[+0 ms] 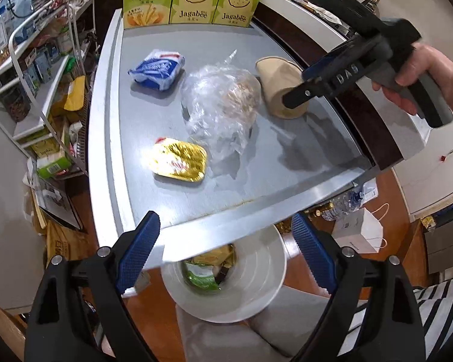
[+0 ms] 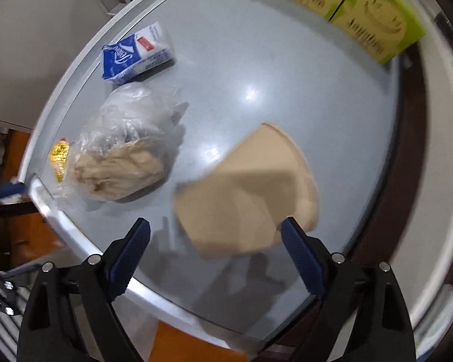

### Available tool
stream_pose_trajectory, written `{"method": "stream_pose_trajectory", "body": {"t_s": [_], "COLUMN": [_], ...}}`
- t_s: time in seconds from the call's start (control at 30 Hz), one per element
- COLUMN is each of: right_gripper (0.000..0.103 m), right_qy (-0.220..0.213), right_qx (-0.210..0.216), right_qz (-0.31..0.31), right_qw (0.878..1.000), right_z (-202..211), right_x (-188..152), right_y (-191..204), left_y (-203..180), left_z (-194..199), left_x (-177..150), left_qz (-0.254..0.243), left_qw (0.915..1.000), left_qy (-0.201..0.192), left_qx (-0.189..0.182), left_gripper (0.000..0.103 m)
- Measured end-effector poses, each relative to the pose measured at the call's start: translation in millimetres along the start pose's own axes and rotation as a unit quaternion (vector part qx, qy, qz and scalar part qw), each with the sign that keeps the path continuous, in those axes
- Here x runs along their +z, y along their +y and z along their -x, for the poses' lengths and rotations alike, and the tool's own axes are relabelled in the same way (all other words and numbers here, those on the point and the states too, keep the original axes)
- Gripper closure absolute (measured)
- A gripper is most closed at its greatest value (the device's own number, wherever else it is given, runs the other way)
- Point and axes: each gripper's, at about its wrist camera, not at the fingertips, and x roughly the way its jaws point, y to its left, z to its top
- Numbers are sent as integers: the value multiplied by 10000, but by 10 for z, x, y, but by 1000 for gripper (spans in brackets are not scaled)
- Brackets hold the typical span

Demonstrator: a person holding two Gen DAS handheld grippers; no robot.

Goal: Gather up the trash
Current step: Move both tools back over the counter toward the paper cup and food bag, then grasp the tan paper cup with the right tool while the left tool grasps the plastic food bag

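On the grey table (image 1: 287,138) lie a tan paper cup (image 1: 279,87) on its side, a clear plastic bag (image 1: 220,102) with crumpled brown paper, a gold foil tray (image 1: 179,160) and a blue tissue pack (image 1: 157,69). My left gripper (image 1: 226,247) is open and empty over the table's near edge, above a white bin (image 1: 256,286) holding trash. My right gripper (image 2: 216,247) is open, its fingers just in front of the cup (image 2: 247,190). The bag (image 2: 126,144), foil tray (image 2: 59,158) and tissue pack (image 2: 136,54) lie left of it.
Three green Jagabee boxes (image 1: 190,3) stand along the table's far edge, also in the right wrist view (image 2: 362,9). A white wire shelf rack (image 1: 36,75) full of goods stands left of the table. Bags and bottles sit on the floor (image 1: 356,223) at the right.
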Motion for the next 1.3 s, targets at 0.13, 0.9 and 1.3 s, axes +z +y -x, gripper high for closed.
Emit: {"method": "stream_pose_trajectory", "body": {"t_s": [0.13,0.9,1.3], "right_gripper": [15,10,11], "right_qy": [-221,-648,-951], "right_qx": [-133,755,-30], "right_qz": [-688,-3505,-2989], "right_qw": [9973,9313,9495], "right_z": [92,-382,-299], "right_x": [-56,-250,-125], "right_y": [-158,-600,-346], "left_y": [57,-3,-70], "left_z": [28,-733,-899], "left_x": [208,1026,1086], "left_qz": [-29,-382,-488], "left_qw": [9998,9988,9977], "left_qy": [-153,129,212], "left_qx": [84,291,411], "left_gripper": [13,13,19]}}
